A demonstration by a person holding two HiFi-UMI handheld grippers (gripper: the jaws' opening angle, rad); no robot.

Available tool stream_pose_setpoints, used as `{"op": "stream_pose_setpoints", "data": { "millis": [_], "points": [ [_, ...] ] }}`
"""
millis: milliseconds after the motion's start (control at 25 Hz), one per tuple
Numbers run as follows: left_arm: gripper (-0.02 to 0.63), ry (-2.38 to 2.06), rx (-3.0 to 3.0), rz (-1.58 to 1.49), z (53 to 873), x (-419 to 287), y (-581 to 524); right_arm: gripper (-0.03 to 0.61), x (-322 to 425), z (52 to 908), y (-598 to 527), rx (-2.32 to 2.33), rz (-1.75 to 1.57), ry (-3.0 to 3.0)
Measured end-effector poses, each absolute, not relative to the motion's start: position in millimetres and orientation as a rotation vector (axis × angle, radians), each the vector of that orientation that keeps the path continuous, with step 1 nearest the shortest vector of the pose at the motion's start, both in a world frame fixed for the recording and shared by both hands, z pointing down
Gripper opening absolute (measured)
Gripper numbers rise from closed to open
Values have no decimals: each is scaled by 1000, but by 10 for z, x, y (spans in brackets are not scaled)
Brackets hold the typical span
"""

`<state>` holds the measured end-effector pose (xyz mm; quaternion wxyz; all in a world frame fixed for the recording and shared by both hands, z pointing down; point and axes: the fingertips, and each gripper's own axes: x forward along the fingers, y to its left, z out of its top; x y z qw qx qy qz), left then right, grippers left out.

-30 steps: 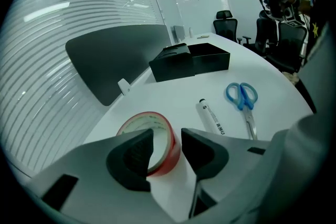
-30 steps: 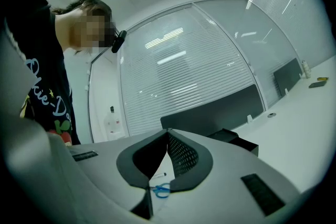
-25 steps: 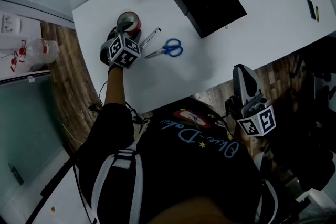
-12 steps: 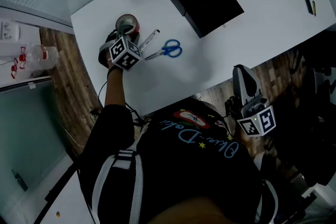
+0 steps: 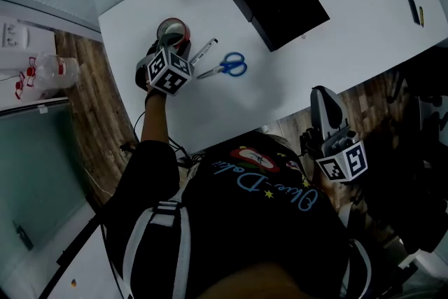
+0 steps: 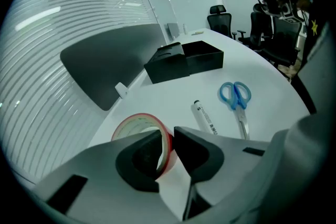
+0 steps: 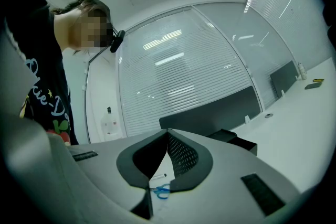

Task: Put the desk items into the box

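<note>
From the head view, looking steeply down, we see a curved white desk (image 5: 336, 45) with an open black box (image 5: 280, 0) towards its far side. The left gripper (image 5: 170, 44) reaches down onto a roll of red tape (image 5: 173, 30) near the desk's left end. Just beside the tape lies a marker (image 5: 204, 51), and next to that a pair of blue-handled scissors (image 5: 225, 67). All three lie well apart from the box. The right gripper (image 5: 325, 98) hangs off the near edge of the desk, over the wooden floor, beside the person's dark printed shirt. In the left gripper view, we see one jaw inside the roll of red tape (image 6: 137, 124) and the other outside it. The jaws have just been closing, and they now pinch the roll's wall between them while it lies flat on the desk. Beyond lie the marker (image 6: 205, 118), the scissors (image 6: 236, 99) and the black box (image 6: 184, 61), with office chairs (image 6: 220, 16) behind. In the right gripper view, the jaws are clenched tip to tip with nothing between them, and the box (image 7: 233, 140) shows behind.
</note>
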<state>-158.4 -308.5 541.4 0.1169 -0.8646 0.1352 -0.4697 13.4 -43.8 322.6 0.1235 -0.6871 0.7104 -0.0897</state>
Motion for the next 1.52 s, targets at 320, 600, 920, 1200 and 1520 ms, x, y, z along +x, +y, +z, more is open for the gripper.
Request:
{"op": "stream_pose_setpoints", "data": {
  "millis": [320,600,920,1200,1520],
  "points": [
    [89,562,-2766,-1112,4989,-1562,-3021,31,74,3225,-581,-1953,-264,2114],
    [89,677,-2933,-837,4610,-1615,-2860,31,-48,3232,-747,-1882,-273,2175],
    [87,767,-3035,-650,4292,-1734,-2709,31,-203,3221,-949,-1801,-269,2243],
    [86,799,-3073,-441,4054,-1829,-2668,31,-332,3233,-1004,-1767,-267,2282],
    [89,833,-3033,-489,3985,-1936,-2582,31,-381,3209,-1017,-1745,-254,2312]
  ]
}}
